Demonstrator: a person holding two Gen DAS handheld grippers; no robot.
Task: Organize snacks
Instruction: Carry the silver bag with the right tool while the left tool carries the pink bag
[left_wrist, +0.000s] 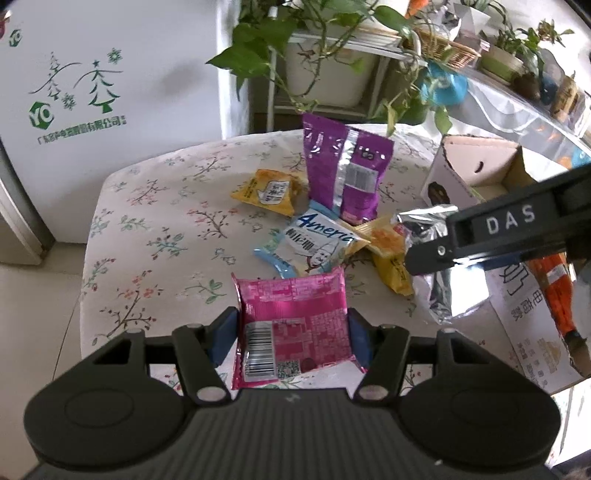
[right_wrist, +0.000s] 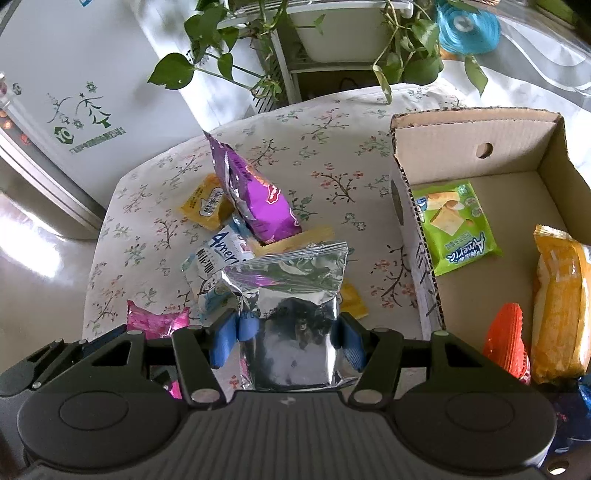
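The pink packet is clamped between the pads of the left claw, left of the cardboard box; the silver pouch is gripped in the right claw, just beside the box wall; the transfer step is judged in hand; both items are next to be carried over the wall and released inside; the remaining snacks are left on the tabletop.

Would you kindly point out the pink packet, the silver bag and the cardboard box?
pink packet (left_wrist: 295, 321), left wrist view, middle of its printed back.
silver bag (right_wrist: 291, 314), right wrist view, centre of its foil face.
cardboard box (right_wrist: 461, 140), right wrist view, inner far wall.
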